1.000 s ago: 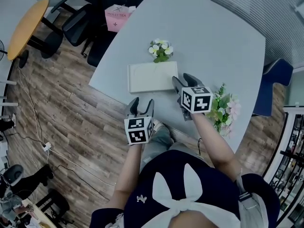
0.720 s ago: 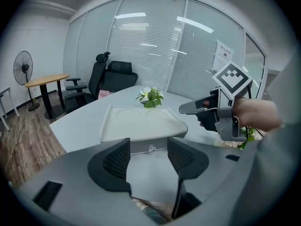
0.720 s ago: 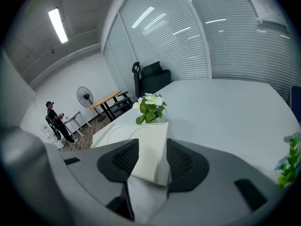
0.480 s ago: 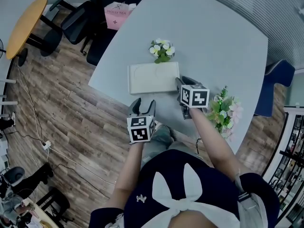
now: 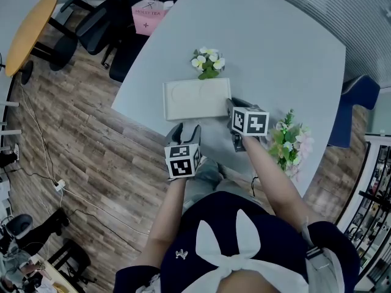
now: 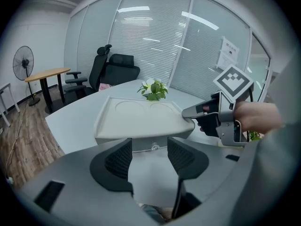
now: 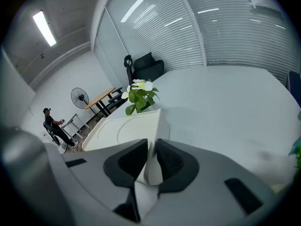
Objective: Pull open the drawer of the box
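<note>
A flat white box (image 5: 195, 99) lies near the table's front edge, its drawer front with a small clear knob (image 6: 154, 147) facing me. My left gripper (image 5: 186, 130) hovers open just in front of that drawer; in the left gripper view the knob shows between and beyond the jaws (image 6: 149, 159), apart from them. My right gripper (image 5: 235, 106) sits at the box's near right corner. Its jaws are closing, and in the right gripper view the box's corner (image 7: 149, 166) stands between the pads (image 7: 151, 160), which touch it.
A small white flower bunch (image 5: 206, 63) stands just behind the box. Another bunch of flowers (image 5: 288, 142) sits right of my right hand. Beyond the table's far left edge are black office chairs and a pink bag (image 5: 149, 16).
The right gripper's jaws have narrowed onto the box's right corner. The left gripper has drifted slightly right and nearer to me, still open.
</note>
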{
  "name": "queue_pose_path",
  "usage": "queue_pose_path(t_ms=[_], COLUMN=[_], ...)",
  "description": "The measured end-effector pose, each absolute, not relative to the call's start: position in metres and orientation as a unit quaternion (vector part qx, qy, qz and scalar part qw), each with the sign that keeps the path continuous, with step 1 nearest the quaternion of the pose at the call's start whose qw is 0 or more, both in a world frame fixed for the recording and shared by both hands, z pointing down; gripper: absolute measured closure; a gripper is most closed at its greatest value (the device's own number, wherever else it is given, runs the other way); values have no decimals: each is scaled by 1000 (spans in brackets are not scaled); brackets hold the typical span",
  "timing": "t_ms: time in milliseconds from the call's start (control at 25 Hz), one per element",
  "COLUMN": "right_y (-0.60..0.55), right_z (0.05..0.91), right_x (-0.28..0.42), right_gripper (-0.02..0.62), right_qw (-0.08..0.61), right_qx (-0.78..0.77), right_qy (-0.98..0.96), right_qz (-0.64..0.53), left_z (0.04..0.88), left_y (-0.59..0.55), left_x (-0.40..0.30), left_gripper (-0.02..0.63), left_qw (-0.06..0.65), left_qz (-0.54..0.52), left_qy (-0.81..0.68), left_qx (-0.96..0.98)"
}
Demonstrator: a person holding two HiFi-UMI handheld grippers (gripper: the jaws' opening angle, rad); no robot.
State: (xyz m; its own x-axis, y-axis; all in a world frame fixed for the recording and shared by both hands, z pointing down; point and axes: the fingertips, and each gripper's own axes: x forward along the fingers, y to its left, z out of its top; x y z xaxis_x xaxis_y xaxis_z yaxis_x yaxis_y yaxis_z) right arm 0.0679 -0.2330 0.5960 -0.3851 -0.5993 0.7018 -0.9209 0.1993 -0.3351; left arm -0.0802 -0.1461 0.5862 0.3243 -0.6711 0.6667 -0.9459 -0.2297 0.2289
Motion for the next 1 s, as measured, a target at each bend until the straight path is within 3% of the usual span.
queue_pose_path(t_ms=[1000], right_y=[-232], right_z=[600], right_x=[64], right_gripper=[526], right_qw=[231], right_qx=[502], right_qy=[-758], right_qz=[346], left_z=[642], left_y=[-151], left_x=[-54], left_gripper=[374], left_qw=[353], left_qz=[253], left_qy=[-526], left_qx=[731])
